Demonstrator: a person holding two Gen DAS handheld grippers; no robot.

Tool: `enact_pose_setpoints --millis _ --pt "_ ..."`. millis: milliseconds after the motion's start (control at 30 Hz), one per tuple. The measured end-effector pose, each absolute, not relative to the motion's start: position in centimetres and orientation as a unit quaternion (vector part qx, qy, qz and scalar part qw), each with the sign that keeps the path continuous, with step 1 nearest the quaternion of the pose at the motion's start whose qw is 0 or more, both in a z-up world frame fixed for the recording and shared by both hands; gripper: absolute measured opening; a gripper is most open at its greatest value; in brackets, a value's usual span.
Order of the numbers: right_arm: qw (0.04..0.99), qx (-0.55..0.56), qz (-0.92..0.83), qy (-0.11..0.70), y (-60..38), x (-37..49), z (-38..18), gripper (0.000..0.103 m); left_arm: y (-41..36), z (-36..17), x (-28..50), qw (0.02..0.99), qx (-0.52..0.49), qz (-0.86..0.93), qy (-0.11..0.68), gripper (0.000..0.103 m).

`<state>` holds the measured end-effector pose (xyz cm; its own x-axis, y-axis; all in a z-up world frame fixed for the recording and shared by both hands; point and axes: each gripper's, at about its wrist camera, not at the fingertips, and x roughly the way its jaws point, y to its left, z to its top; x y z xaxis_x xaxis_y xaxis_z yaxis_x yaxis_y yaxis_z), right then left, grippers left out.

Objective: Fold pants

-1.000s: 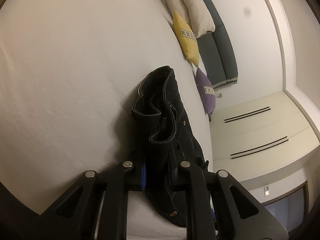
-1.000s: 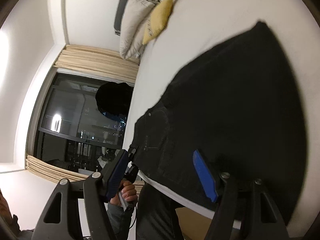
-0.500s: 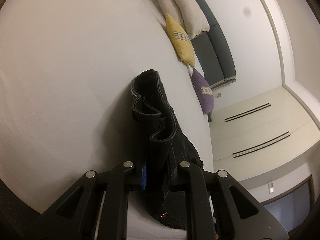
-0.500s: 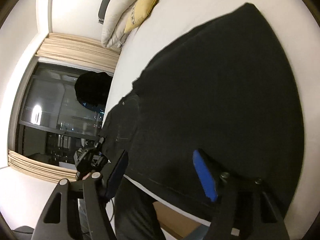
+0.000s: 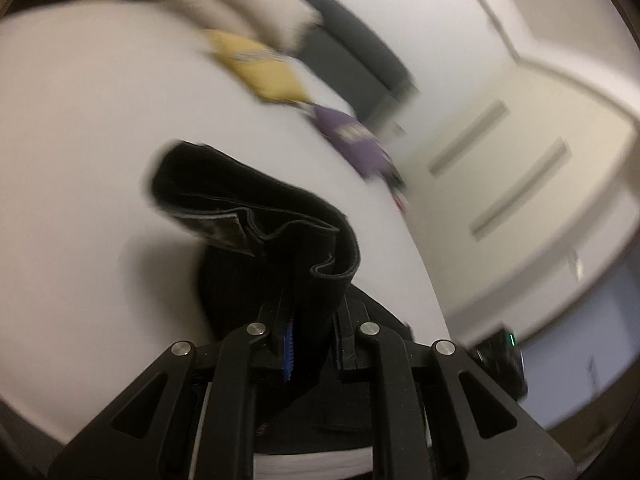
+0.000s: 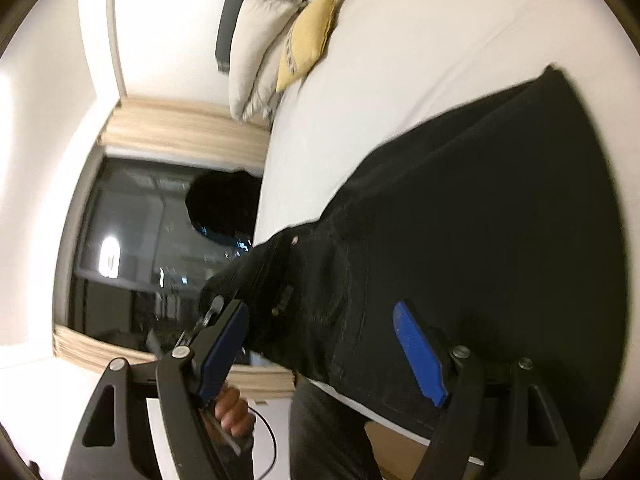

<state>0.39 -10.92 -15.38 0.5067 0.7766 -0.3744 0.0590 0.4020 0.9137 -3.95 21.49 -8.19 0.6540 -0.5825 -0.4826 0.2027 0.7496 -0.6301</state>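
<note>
**Waistband swung over, fold only part made**

Swung round since half a second ago, the left-wrist view is now smeared with motion, and the bunched waistband is seen tipped over sideways where it was standing more upright before. Nearest the lens, the left gripper (image 5: 314, 344) is clamped on a thick wad of the black pants (image 5: 256, 216), the cloth pinched tight between the blue pads. On the other side, the right gripper (image 6: 324, 344) is held wide apart with nothing between its fingers (image 6: 418, 354), poised just over the flat spread of the pants on the white bed (image 6: 420, 40). Farther off, a yellow cushion (image 6: 310, 40) and pale pillows (image 6: 256, 48) are seen at the headboard. By the look of it, one end is gathered and lifted, but no finished crease is shown; laying over and smoothing are judged still to come.
</note>
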Motion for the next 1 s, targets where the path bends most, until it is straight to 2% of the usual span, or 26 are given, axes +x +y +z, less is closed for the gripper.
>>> enact_pose_setpoints --millis 100,267,400,667,733,833,900,967,1000 --pt "0.711 0.511 0.247 0.416 -13.0 0.6 -15.0 0.078 13.3 -7.8 -4.1 0.863 -0.189 -0.292 0.367 0.012" --pt "0.696 0.536 0.254 0.406 -15.4 0.3 -15.2 0.081 3.2 -12.3 -6.1 0.823 -0.097 -0.368 0.421 0.012" --pt "0.69 0.523 0.253 0.431 -15.3 0.4 -15.9 0.083 0.9 -14.3 -7.2 0.816 -0.053 -0.37 0.44 0.012" --pt "0.684 0.514 0.24 0.458 -14.9 1.9 -17.7 0.081 -0.5 -14.4 -9.2 0.832 0.01 -0.362 0.419 0.012" --pt "0.689 0.497 0.234 0.473 -14.8 2.7 -17.7 0.074 -1.7 -14.2 -10.0 0.835 0.031 -0.36 0.414 0.012" --pt "0.706 0.452 0.227 0.495 -14.7 3.5 -17.5 0.055 -3.1 -14.1 -10.5 0.841 0.058 -0.355 0.404 0.012" --pt "0.718 0.43 0.222 0.501 -14.9 3.5 -17.4 0.031 -4.7 -13.8 -10.5 0.843 0.065 -0.354 0.401 0.012" --pt "0.721 0.429 0.219 0.498 -15.5 3.5 -17.5 0.023 -5.4 -13.6 -11.1 0.842 0.071 -0.355 0.399 0.012" --pt "0.722 0.429 0.217 0.497 -15.9 3.4 -17.6 0.022 -5.9 -13.5 -11.3 0.842 0.075 -0.355 0.399 0.012"
